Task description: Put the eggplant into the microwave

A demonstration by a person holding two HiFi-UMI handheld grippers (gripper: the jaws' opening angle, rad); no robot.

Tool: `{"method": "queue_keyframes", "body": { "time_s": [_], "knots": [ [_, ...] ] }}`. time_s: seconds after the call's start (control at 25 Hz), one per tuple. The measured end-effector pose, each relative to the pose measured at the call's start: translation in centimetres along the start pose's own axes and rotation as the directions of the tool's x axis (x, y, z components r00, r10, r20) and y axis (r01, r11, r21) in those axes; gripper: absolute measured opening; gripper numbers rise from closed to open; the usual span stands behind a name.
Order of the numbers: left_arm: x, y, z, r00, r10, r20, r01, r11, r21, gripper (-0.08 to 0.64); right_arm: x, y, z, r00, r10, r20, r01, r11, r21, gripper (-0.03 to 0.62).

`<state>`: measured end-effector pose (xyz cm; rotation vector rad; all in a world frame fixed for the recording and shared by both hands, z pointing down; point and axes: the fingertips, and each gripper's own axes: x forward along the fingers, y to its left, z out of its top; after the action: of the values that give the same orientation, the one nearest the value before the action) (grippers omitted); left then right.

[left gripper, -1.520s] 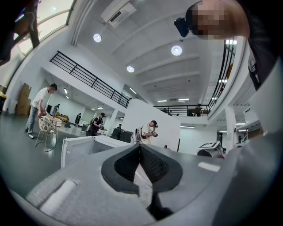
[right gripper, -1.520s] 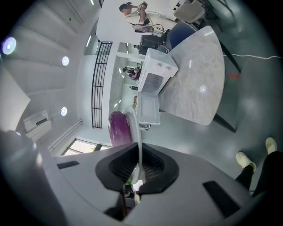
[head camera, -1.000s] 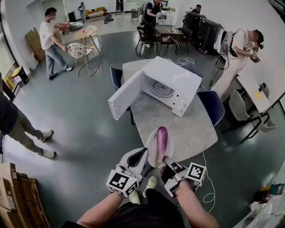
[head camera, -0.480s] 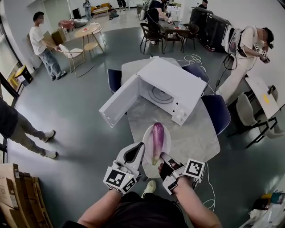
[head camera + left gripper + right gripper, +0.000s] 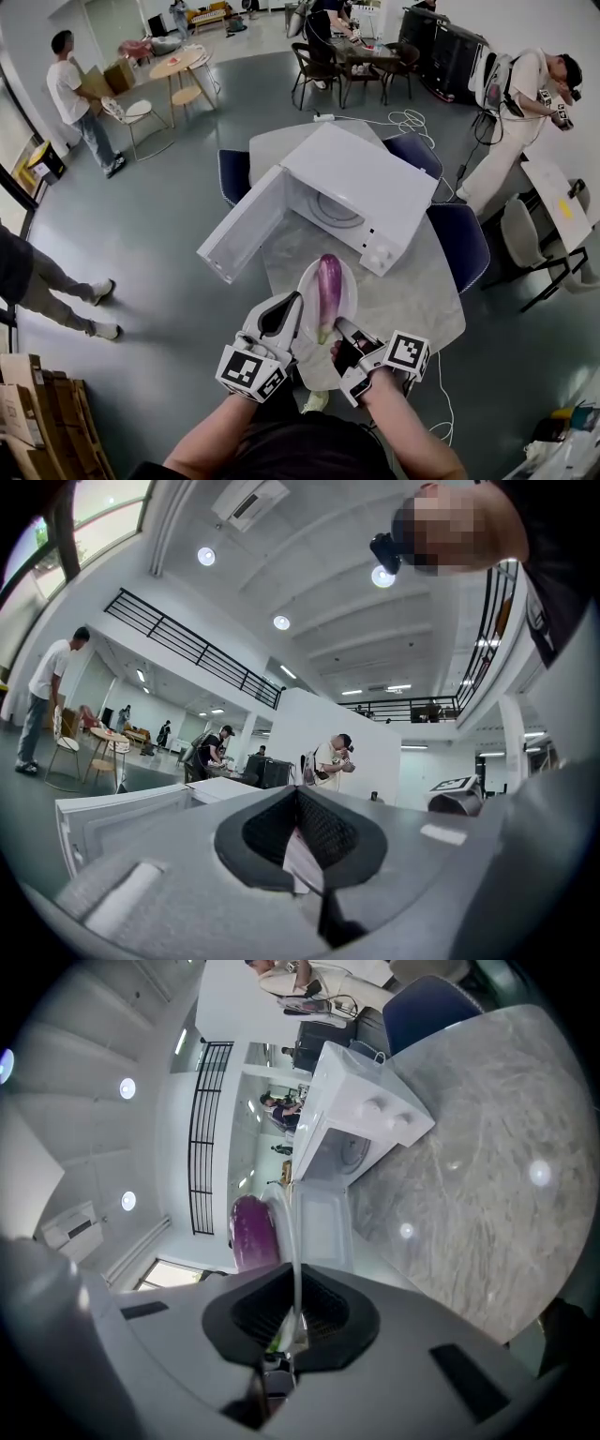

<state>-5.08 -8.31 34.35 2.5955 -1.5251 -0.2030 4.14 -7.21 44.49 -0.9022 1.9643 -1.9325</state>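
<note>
Eggplant on its plate, held short of the open microwave: not in yet.
My left fingers and right fingers each pinch shut on the plate's rim, over the bench near its 6 o'clock edge. The cavity gapes at 12 and the door swings out at 10. The way looks open to me.

No legible words, brands or numbers anywhere I can see. Left gripper and right gripper carry only black-and-white square markers. Microwave panel print too small to read.
</note>
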Motion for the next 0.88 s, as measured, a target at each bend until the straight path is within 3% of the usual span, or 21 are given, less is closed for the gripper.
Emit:
{"method": "queue_keyframes", "body": {
  "time_s": [0.44,0.88],
  "knots": [
    [6.6,7.0,-1.6,0.997,-0.065,-0.027,0.065,0.998,-0.024,0.008,7.2,-1.5,4.6,0.996,-0.065,0.063,0.064,0.998,0.021,0.017],
    [13.3,13.3,-6.3,0.993,-0.105,-0.048,0.102,0.993,-0.052,0.008,14.1,-6.4,9.8,0.981,-0.122,0.148,0.111,0.991,0.077,0.017]
  ]
}}
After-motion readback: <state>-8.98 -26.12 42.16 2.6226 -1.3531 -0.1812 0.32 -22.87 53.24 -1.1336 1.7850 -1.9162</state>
